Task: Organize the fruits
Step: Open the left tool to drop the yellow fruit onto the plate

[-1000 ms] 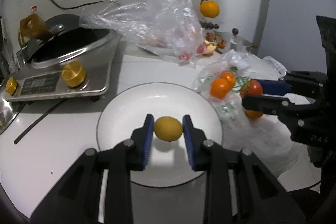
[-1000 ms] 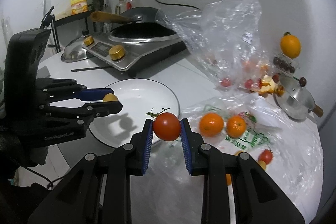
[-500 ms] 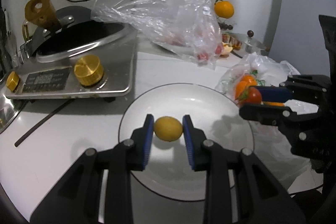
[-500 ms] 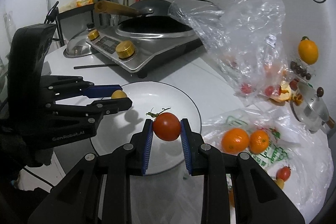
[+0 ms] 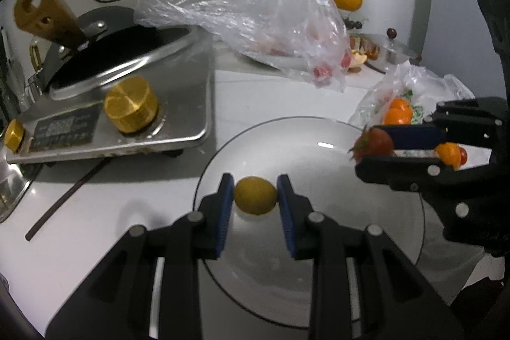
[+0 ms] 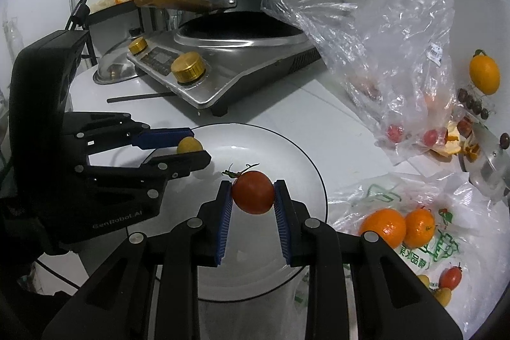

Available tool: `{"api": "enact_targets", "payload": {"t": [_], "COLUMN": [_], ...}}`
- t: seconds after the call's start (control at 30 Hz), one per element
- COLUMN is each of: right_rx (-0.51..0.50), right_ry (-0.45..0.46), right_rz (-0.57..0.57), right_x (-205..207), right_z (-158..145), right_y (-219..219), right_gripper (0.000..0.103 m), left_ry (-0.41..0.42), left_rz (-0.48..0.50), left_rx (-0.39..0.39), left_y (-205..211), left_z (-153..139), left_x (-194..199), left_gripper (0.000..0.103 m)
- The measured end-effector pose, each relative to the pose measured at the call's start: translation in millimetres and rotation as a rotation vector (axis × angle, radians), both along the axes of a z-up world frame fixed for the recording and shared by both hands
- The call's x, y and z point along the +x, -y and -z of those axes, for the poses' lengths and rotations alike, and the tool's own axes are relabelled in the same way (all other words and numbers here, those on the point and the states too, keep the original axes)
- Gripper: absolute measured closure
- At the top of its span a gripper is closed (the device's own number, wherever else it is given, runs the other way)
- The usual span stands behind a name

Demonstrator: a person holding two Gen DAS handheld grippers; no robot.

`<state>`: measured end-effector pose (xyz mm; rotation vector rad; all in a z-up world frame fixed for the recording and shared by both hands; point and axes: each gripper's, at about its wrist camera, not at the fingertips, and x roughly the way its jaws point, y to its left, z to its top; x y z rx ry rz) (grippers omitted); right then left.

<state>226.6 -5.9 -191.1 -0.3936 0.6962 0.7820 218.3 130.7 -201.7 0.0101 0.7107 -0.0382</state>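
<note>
Left wrist view. Far left of the left gripper (image 5: 255, 195): an induction cooker (image 5: 127, 117) with a gold knob (image 5: 131, 104), a black wok (image 5: 105, 53) with a wooden handle (image 5: 44, 11) on top. A dark chopstick (image 5: 68, 198) lies on the white table (image 5: 79, 228), left of the tongs. The left gripper's blue pads are closed on a small yellow fruit (image 5: 255, 195), held above the near-left part of a white plate (image 5: 318, 244). Beyond the tongs stands a crumpled clear plastic bag (image 5: 287, 31) with small red fruits inside. To the right, the right gripper (image 5: 376, 148) reaches over the plate's right rim, clamped on a red tomato (image 5: 374, 142). Behind it, oranges (image 5: 397, 113) lie on a printed bag.

Right wrist view. Left of the right gripper (image 6: 252, 191): the left gripper (image 6: 191, 148) over the plate's (image 6: 287, 155) far-left edge, yellow fruit (image 6: 189, 145) pinched between its pads. Centre: right gripper's pads grip the tomato (image 6: 252, 191), green stem up, over the plate. Right of the tongs, on a printed bag (image 6: 446, 244): two oranges (image 6: 398, 227), one small tomato (image 6: 450, 276), small yellow fruits at the bag's lower edge. Further right: a steel lid (image 6: 487, 155).
</note>
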Motion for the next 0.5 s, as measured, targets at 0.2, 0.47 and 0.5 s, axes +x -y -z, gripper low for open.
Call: {"api": "enact_targets", "payload": {"t": [0.2,0.47,0.5], "right_rx": [-0.005,-0.005,-0.006], "right_ry": [-0.022,-0.050,-0.054], "right_rz": [0.005,0.005,0.006], "right_x": [9.2,24.1,25.4], "right_z": [5.9,11.6,12.7], "right_y": [-3.6,-17.7,-20.2], "right_gripper": [0.075,0.075,0.075], "left_ry": [-0.036,-0.034,-0.027], "left_rz": [0.006,-0.012,-0.017], "left_rx": [0.006,-0.024,-0.026], "left_y": [2.7,-1.6,-2.8], "left_z": [4.5,-0.3,-2.8], "left_x": [6.2,3.2,0.1], "left_gripper": [0.073,0.071,0.068]}}
